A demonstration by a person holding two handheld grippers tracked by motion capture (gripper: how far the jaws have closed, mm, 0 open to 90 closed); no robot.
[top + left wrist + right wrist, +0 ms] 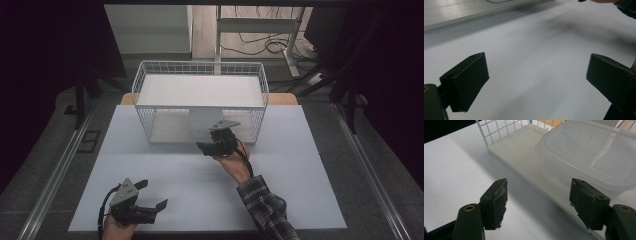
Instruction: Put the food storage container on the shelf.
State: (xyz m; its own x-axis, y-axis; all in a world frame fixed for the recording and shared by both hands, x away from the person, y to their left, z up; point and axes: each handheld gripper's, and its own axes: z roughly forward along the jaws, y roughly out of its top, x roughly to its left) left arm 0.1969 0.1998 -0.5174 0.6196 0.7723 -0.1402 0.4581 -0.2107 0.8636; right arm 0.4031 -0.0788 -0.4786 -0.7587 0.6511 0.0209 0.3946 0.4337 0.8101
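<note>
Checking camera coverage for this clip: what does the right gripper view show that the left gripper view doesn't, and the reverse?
Right gripper view: a clear plastic container with its lid on, sitting on the lower shelf of a white wire rack, ahead of the open right gripper. Left gripper view: the table edge rail and a plaid sleeve, beyond the open left gripper. Both: the white table top and black fingers.

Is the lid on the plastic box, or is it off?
On. The lid covers the box, its rim overlapping the walls all around the visible edge.
</note>
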